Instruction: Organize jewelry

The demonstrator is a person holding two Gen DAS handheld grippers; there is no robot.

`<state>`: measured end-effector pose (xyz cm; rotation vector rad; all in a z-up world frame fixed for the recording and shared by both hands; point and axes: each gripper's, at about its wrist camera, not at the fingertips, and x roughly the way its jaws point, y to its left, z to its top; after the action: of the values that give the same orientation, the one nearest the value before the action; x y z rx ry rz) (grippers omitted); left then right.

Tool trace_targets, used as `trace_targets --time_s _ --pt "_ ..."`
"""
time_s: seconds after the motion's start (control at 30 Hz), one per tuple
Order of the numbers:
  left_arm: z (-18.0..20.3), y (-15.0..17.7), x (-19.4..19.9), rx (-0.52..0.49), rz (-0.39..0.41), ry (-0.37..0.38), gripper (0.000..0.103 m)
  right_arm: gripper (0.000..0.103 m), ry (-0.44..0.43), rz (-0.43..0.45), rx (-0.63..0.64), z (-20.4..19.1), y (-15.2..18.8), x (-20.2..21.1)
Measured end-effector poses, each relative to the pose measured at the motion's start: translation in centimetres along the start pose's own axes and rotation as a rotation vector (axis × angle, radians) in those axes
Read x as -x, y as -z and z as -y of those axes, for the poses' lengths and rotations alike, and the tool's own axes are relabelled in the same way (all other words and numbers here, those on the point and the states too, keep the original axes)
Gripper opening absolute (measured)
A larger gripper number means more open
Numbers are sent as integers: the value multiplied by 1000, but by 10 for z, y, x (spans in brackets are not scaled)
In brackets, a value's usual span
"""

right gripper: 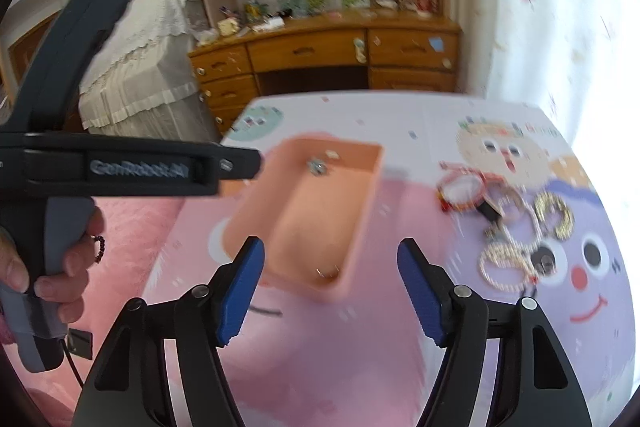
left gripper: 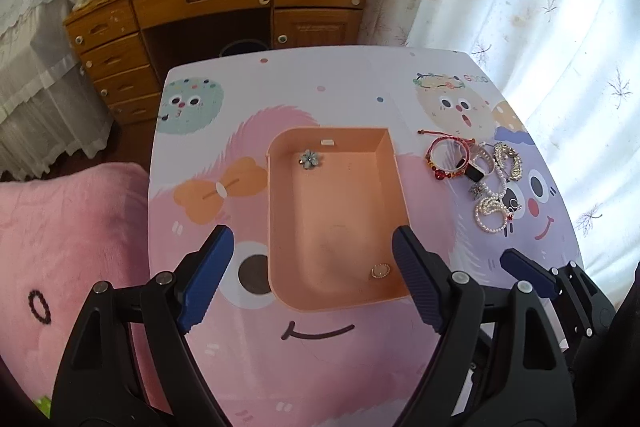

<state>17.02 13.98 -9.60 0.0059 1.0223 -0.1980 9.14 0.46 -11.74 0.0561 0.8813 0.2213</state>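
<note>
An orange tray [left gripper: 276,211] lies in the middle of the cartoon-print table [left gripper: 320,367]. Inside it are a blue flower brooch [left gripper: 311,159] at the far end and a small pearl-rimmed ring [left gripper: 380,271] at the near right corner. A pile of jewelry lies right of the tray: a red bead bracelet [left gripper: 446,159], a watch [left gripper: 474,171] and pearl strands [left gripper: 490,213]. My left gripper [left gripper: 312,275] is open and empty above the tray's near end. My right gripper [right gripper: 331,287] is open and empty; the blurred right wrist view shows the tray [right gripper: 360,227] and the jewelry pile [right gripper: 516,235].
A pink plush cushion [left gripper: 68,259] lies left of the table. A wooden desk [left gripper: 224,7] with drawers stands beyond the table's far edge. White curtains [left gripper: 540,7] hang at the right. The left hand-held gripper body [right gripper: 120,163] shows at the left of the right wrist view.
</note>
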Motion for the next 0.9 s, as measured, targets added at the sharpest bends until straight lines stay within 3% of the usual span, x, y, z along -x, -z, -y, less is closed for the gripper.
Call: trace_targets --time_s 0.17,0.47,0.7,0.9 --pt "24 22 -2 33 -42 -21 80 70 -32 -109 -118 58 19 -2" --pt "105 57 -14 7 -133 68 80 70 31 -249 -253 183 42 -4" --pt "183 61 -36 -74 -190 169 79 70 37 -280 -169 251 42 -1" --pt "234 52 -72 -55 -233 237 62 53 58 -244 0 271 31 -10"
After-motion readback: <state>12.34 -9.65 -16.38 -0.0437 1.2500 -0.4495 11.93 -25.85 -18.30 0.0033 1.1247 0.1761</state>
